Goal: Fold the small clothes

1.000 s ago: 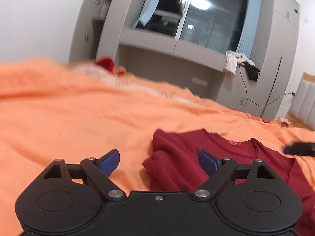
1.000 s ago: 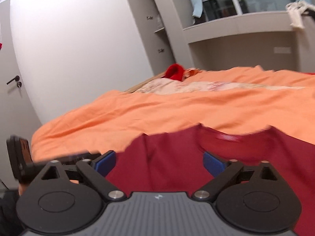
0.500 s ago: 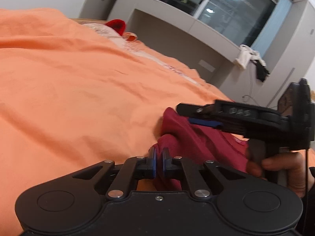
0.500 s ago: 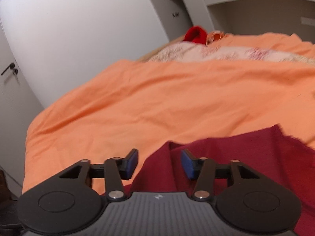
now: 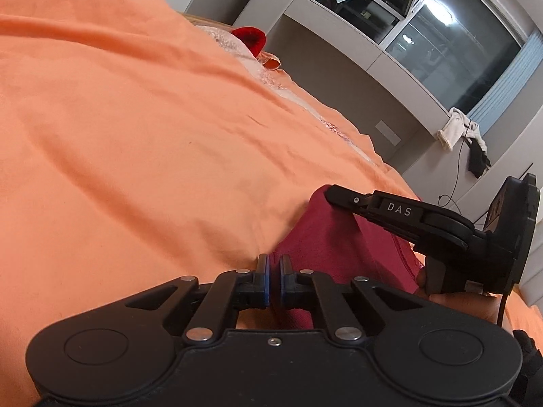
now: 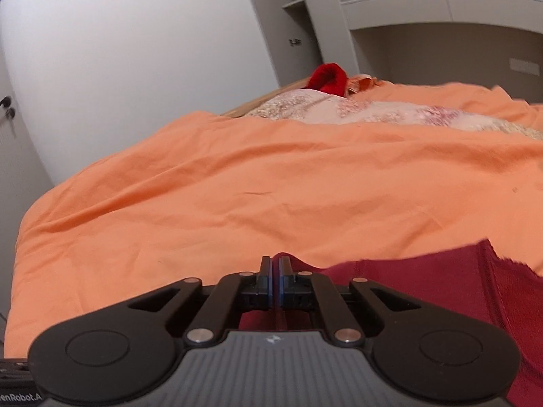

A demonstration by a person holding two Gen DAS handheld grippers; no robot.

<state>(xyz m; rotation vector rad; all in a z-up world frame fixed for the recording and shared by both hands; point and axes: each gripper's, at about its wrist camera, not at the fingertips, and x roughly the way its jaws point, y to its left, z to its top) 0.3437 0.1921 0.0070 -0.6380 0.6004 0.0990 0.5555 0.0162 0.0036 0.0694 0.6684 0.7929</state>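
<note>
A dark red garment [image 5: 336,247] lies on the orange bedspread [image 5: 135,135]. My left gripper [image 5: 275,264] is shut on an edge of the garment at its left side. In the left wrist view my right gripper [image 5: 331,192] reaches in from the right and pinches the same garment a little farther back. In the right wrist view my right gripper [image 6: 275,266] is shut on a raised fold of the red garment [image 6: 424,285], which spreads off to the lower right over the orange bedspread [image 6: 271,186].
A bright red item [image 6: 327,78] and a patterned pale quilt [image 6: 373,113] lie at the head of the bed. Grey cabinets and a window ledge [image 5: 356,44] stand behind, with white and black cloths hanging [image 5: 465,135]. A door [image 6: 8,129] is at far left.
Both grippers went from wide open to shut on the red garment's edge. The right gripper came into the left wrist view and the cloth is pulled up at both pinch points.
</note>
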